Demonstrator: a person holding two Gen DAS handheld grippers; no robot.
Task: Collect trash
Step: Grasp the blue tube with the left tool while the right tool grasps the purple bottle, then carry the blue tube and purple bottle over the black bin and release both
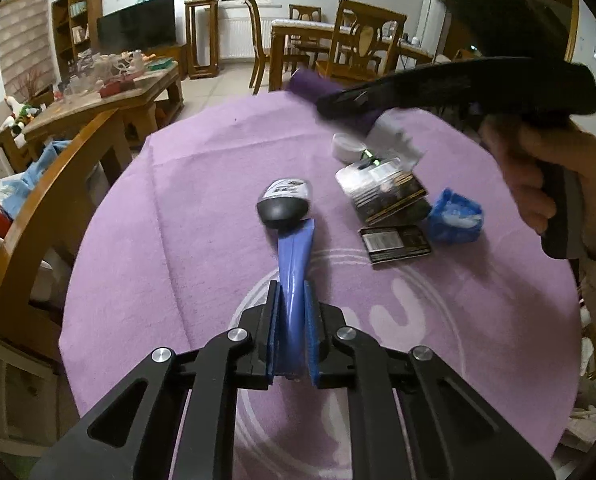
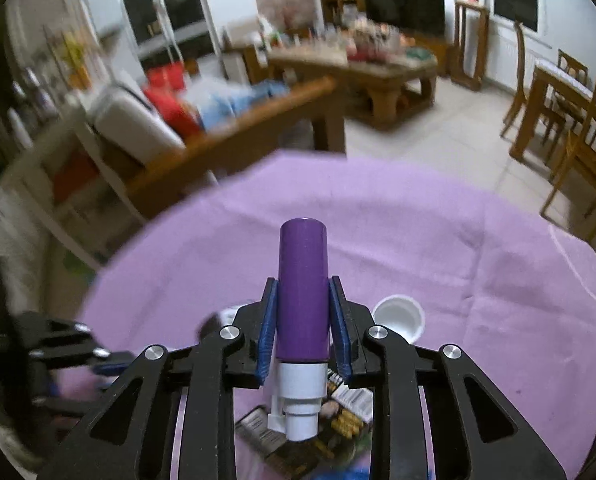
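My left gripper [image 1: 294, 292] is shut on a flat blue plastic piece [image 1: 294, 256] that sticks out forward over the purple tablecloth [image 1: 178, 220]. Its far end meets a black-capped grey container [image 1: 284, 204]; I cannot tell if they are joined. My right gripper [image 2: 303, 292] is shut on a purple bottle [image 2: 302, 280] with a white nozzle end, held above the cloth. A hand [image 1: 537, 176] carries that gripper at the upper right of the left wrist view. On the cloth lie a white cup [image 1: 347, 146], dark snack wrappers [image 1: 381, 192] and a crumpled blue item [image 1: 455, 216].
A wooden chair back [image 1: 38, 220] curves along the table's left side. Beyond it stand a cluttered coffee table [image 1: 110, 80], a television and a dining table with chairs [image 1: 337, 40]. The white cup [image 2: 399, 316] sits just right of my right fingers.
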